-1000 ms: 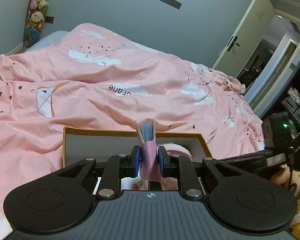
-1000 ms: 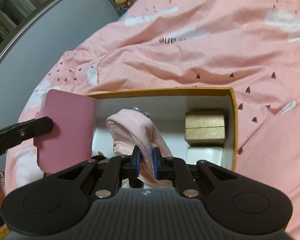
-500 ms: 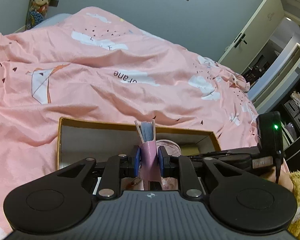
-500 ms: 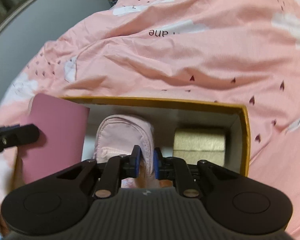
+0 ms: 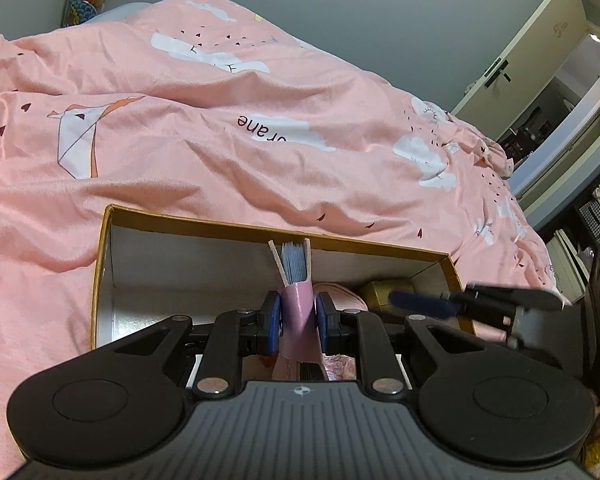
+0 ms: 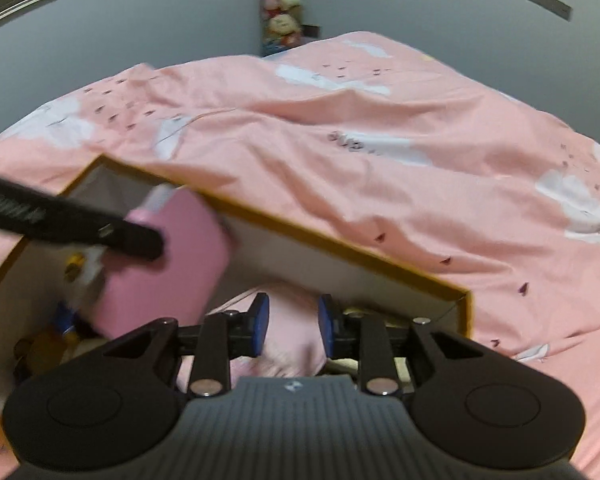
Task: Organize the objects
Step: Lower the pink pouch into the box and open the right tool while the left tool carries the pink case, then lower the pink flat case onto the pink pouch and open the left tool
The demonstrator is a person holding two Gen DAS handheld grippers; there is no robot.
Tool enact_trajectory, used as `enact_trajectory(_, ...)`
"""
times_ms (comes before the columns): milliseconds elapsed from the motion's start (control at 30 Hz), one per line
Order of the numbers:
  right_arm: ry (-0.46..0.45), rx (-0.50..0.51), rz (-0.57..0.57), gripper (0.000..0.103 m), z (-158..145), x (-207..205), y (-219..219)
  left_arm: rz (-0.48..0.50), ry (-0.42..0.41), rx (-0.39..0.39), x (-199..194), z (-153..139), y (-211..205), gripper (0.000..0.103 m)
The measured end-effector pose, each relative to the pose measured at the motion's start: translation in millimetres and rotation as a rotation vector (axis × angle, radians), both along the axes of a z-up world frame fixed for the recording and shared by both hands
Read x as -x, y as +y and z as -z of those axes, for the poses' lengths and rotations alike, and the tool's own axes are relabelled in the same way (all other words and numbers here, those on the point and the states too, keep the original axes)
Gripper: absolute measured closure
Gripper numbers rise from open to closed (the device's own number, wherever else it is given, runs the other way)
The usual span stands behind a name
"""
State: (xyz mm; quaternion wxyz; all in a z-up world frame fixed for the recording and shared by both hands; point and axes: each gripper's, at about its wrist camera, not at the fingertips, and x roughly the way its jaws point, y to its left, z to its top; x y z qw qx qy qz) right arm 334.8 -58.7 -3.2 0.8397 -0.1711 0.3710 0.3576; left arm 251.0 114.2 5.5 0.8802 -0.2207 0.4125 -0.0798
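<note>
An open cardboard box with a gold rim (image 5: 220,226) (image 6: 340,248) lies on the pink bed. My left gripper (image 5: 298,316) is shut on a pink notebook (image 5: 296,304) with blue pages, held upright over the box's inside. The right wrist view shows that notebook (image 6: 172,264) with a left finger (image 6: 100,232) across it. My right gripper (image 6: 292,322) hangs over the box's right half, its jaws opening. A soft pink pouch (image 6: 292,344) (image 5: 336,294) lies between and below the blue pads, which stand off its fabric. A gold gift box (image 5: 380,292) sits to its right.
A rumpled pink duvet (image 5: 260,140) surrounds the box on all sides. Small yellow and blue items (image 6: 72,272) lie in the box's left end. Plush toys (image 6: 282,12) hang at the far wall. A door (image 5: 532,64) stands open at the right.
The right gripper's jaws have parted off the pink pouch, and that wrist has rolled. The left gripper has sunk closer to the box, still holding the notebook.
</note>
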Motion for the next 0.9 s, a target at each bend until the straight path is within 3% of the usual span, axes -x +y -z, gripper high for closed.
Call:
enact_trajectory(200,0.124,0.086,-0.114,0.074,18.4,17.7,3.4,0.002,-0.005,0.058,2.6,-6.5,6.1,0.082)
enact_trajectory(267,0.117,0.114,-0.144,0.058,20.7,27.2,2.7,0.009,-0.006,0.073,2.4,-9.0,7.6,0.082)
enact_trajectory(300,0.111,0.130,-0.151,0.056,22.0,30.3,2.8,0.010,-0.006,0.079,2.1,-9.8,7.9,0.082)
enact_trajectory(533,0.090,0.217,-0.179,0.059,43.7,29.6,7.3,0.033,-0.001,0.089,2.6,-10.7,2.4,0.082)
enact_trajectory(600,0.097,0.200,-0.193,0.067,44.3,26.6,4.2,0.039,0.007,0.088,2.7,-9.5,1.2,0.082)
enact_trajectory(700,0.093,0.206,-0.217,0.087,40.3,25.9,1.0,0.049,0.021,0.113,0.5,-6.6,0.6,0.082)
enact_trajectory(767,0.019,0.265,-0.198,0.103,41.7,26.1,0.2,0.057,0.029,0.126,-2.7,-4.5,-1.6,0.082)
enact_trajectory(833,-0.073,0.329,-0.133,0.103,46.2,21.0,-2.5,0.063,0.036,0.129,-4.8,-2.2,-4.6,0.082)
enact_trajectory(900,0.019,0.240,-0.092,0.103,42.2,6.6,-14.7,0.072,0.042,0.135,-6.2,0.4,-7.2,0.082)
